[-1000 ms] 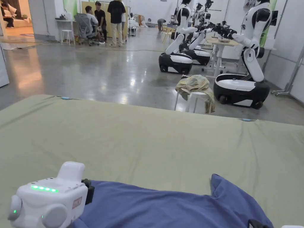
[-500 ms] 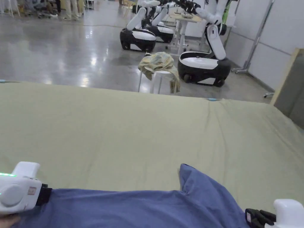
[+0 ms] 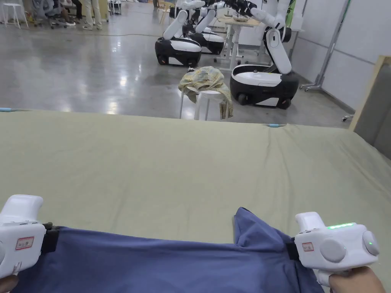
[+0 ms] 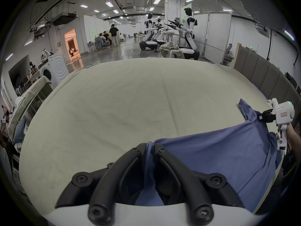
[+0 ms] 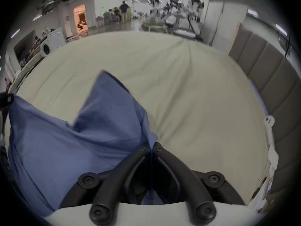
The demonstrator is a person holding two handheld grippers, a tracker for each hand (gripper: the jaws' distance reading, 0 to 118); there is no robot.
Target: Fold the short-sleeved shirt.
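Note:
A blue short-sleeved shirt (image 3: 164,263) lies stretched along the near edge of a table covered in pale green cloth (image 3: 183,168). My left gripper (image 3: 47,240) is shut on the shirt's left end, and cloth is pinched between its black jaws in the left gripper view (image 4: 152,148). At the right end my right gripper (image 3: 291,250) is shut on the shirt, beside a sleeve (image 3: 252,229) that stands up in a peak. The right gripper view shows that sleeve (image 5: 110,108) and the pinched cloth (image 5: 152,145).
Beyond the table's far edge stands a white stool (image 3: 208,103) draped with yellowish cloth. Several white robots (image 3: 263,82) stand behind it on the grey floor. A padded panel (image 3: 376,110) borders the table's right side. People are at the far left.
The right gripper has come up into the head view, and the shirt's top edge is now pulled taut between both grippers. The head camera has tilted down and to the right.

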